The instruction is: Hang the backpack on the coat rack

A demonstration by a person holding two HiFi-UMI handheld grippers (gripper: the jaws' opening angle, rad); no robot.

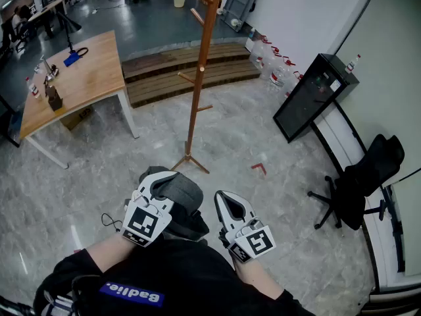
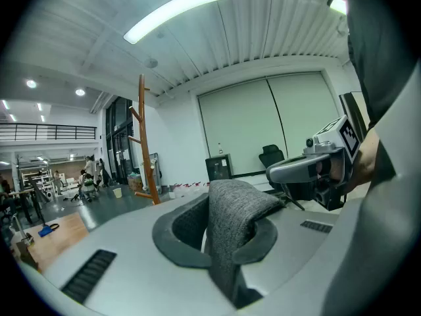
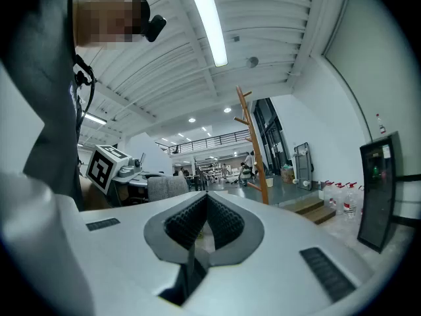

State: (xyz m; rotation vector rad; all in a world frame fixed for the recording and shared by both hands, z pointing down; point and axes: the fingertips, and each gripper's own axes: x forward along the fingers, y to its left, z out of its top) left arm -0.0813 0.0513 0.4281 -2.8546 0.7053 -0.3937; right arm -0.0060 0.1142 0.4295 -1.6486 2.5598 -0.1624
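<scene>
Between the jaws of your left gripper point(image 2: 225, 208) a thick fold of grey fabric point(image 2: 234, 224) is sitting, and the pads are clamping it from both sides, so that gripper is grasping the backpack point(image 1: 186, 199). From the head view, the backpack is hanging close against your body at the bottom of the frame, its grey top bunched just beside the left gripper's white shell and a darker part sagging below it. Your right gripper point(image 3: 206, 208) is riding just to the right of the backpack, apart from it; its 2 jaws are pressing together at the tips and gripping nothing.

Ahead of you the wooden coat rack point(image 1: 199, 78) is standing upright on the pale marbled floor point(image 1: 263, 137), well apart from both grippers, and the backpack is not yet hanging on it. Beyond the rack's foot, low wooden steps point(image 1: 168, 71) are running across the floor. A wooden table point(image 1: 92, 64) is standing to the left with small items on it. To the right, a black cabinet point(image 1: 314, 96) is leaning toward the wall, clear bottles point(image 1: 271, 68) are grouping near the wall behind it, and a black office chair point(image 1: 365, 180) is sitting nearer to you
</scene>
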